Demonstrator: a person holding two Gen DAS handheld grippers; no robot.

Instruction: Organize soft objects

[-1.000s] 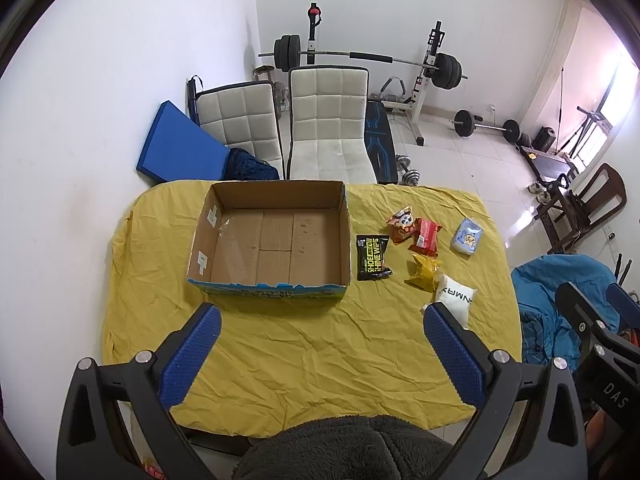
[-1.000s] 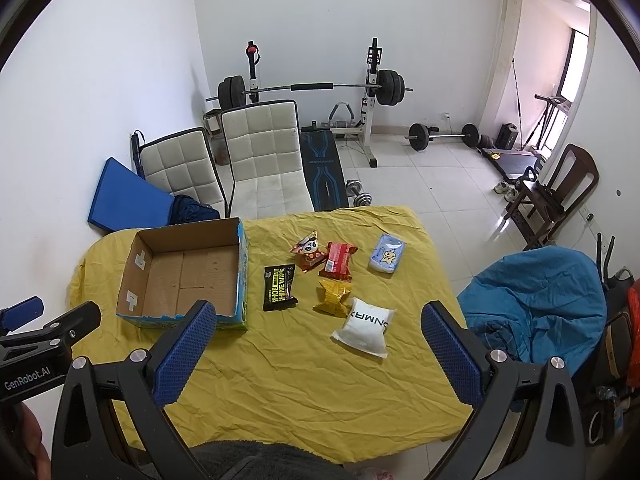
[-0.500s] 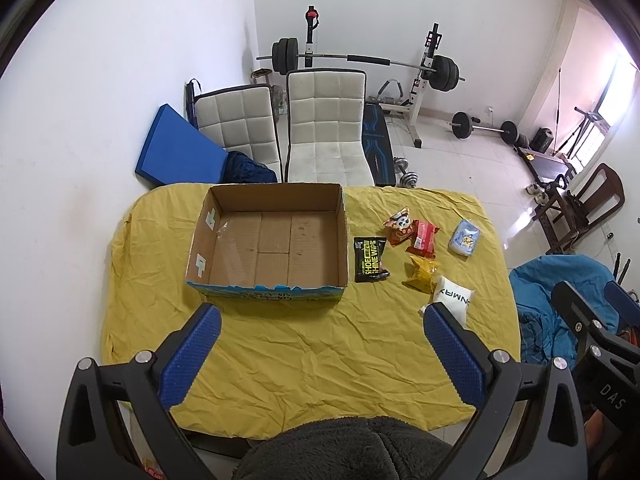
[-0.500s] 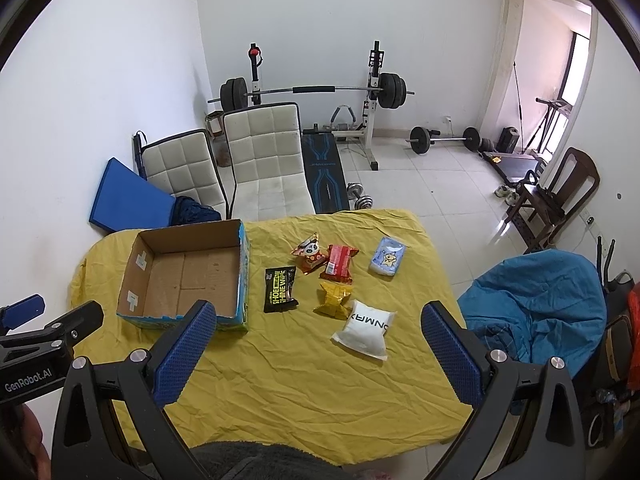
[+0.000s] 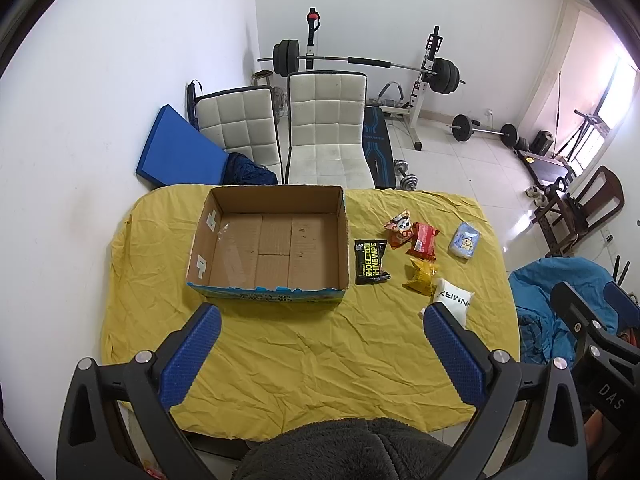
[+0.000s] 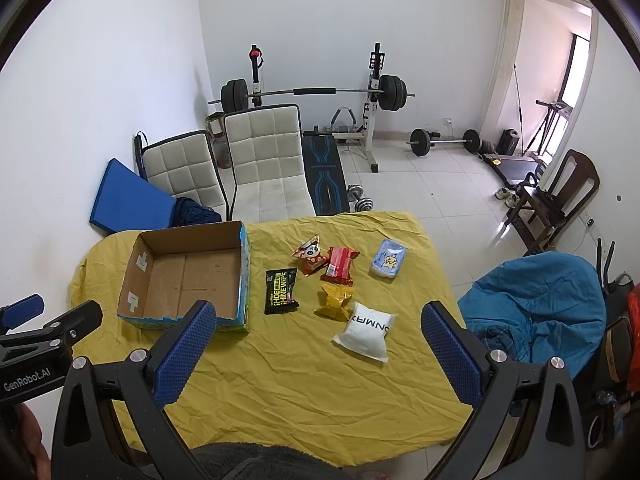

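Yellow-clothed desk (image 5: 304, 344), empty cardboard box (image 5: 272, 240), six soft packets (image 6: 338, 280) beside it, left gripper (image 5: 320, 316) and right gripper (image 6: 316, 316) fingers wide, empty

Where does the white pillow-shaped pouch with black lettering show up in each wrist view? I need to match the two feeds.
Left wrist view: the white pillow-shaped pouch with black lettering lies right of centre, partly hidden behind the right blue finger pad.
Right wrist view: the pouch lies in full view, slightly right of centre.
Shared landmark: the yellow crinkled snack packet, beside the pouch on its far-left side.
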